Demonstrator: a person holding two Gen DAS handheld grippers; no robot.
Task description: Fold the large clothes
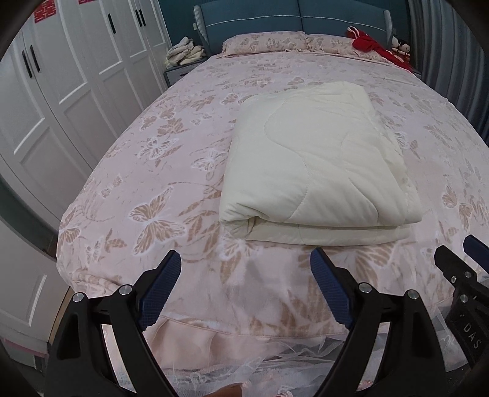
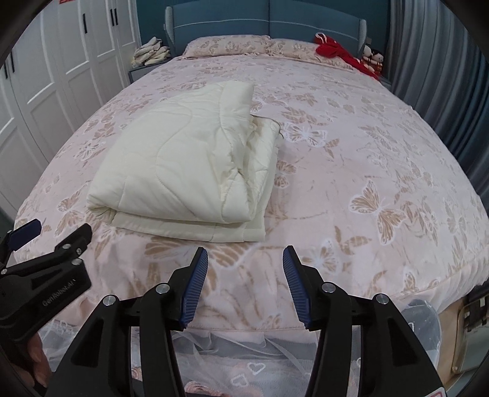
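Note:
A cream quilted blanket [image 1: 318,165] lies folded into a thick rectangle on the pink butterfly-print bed [image 1: 171,171]. It also shows in the right wrist view [image 2: 183,171], with looser layers along its right side. My left gripper [image 1: 244,268] is open and empty, held over the foot edge of the bed, short of the blanket's near fold. My right gripper [image 2: 244,262] is open and empty, also at the foot edge, just right of the left gripper [image 2: 27,238]. The right gripper's fingers [image 1: 449,259] show at the right edge of the left wrist view.
White wardrobe doors [image 1: 61,100] line the left side. A blue headboard [image 1: 293,15] and pink pillows [image 1: 269,42] are at the far end, with a red cloth [image 1: 366,41] at the far right. Folded items sit on a nightstand [image 1: 183,55]. Grey curtains [image 2: 443,76] hang right.

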